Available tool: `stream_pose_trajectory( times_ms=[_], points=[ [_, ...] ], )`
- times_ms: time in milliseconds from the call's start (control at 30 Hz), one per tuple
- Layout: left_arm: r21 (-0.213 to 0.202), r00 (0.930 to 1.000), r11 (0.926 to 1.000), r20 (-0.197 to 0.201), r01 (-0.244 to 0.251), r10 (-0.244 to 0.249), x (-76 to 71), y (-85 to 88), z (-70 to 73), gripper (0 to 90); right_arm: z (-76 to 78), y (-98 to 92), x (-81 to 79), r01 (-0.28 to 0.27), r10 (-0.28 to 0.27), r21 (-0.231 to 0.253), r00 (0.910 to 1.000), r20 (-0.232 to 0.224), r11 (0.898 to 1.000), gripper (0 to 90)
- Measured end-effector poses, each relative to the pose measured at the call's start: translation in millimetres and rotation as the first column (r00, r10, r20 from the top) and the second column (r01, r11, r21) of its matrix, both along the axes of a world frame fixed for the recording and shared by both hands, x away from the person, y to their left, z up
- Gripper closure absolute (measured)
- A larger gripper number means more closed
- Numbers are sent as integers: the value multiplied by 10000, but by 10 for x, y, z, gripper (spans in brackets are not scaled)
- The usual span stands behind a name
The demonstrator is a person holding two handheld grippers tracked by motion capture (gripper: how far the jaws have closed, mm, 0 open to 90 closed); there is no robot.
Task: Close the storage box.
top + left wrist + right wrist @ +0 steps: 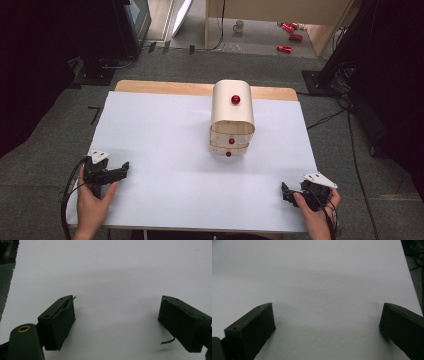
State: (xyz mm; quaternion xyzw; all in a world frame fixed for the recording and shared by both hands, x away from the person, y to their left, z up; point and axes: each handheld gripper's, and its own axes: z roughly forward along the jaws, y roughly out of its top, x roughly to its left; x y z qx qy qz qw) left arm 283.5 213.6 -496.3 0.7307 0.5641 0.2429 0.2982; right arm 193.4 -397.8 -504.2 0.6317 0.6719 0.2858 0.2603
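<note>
We have the left gripper (122, 167) at the desk's (165, 150) near-left corner, held in the left hand (92, 200). Its jaws are spread wide with nothing between them; the left gripper view confirms it (117, 322), only bare white desk surface (112, 277) in the gap. A short frayed thread hangs off the right-hand pad in that view.

We have the right gripper (285, 192) at the near-right corner, in the right hand (315, 207). Its jaws are also released and empty; in the right gripper view (327, 327) the two pads stand far apart over plain desk surface (319, 277).

Both grippers sit low, at or just over the desk top; we cannot tell whether they touch it. Each carries a grey three-cornered plate on top, and cables trail off toward the near edge.

The small drawer cabinet (232, 112) stands toward the far edge, a bit right of centre, well apart from both grippers. It is a beige wooden unit with a rounded top. We see one red knob (235, 99) on the top face and two more red knobs (231, 141) on the front, stacked one above the other. The lowest drawer looks slightly pulled out toward us; the rest look flush.

The desk top is white, with a strip of bare wood at the far edge.
</note>
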Motion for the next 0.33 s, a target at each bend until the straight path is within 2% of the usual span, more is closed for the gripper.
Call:
stream_pose_trajectory(
  times_ms=[333],
  points=[
    [-6, 10000, 10000, -5, -1, 1, 1, 1, 1, 139, 0, -3, 4, 4, -4, 22, 10000, -11, 10000, 0]
  ],
)
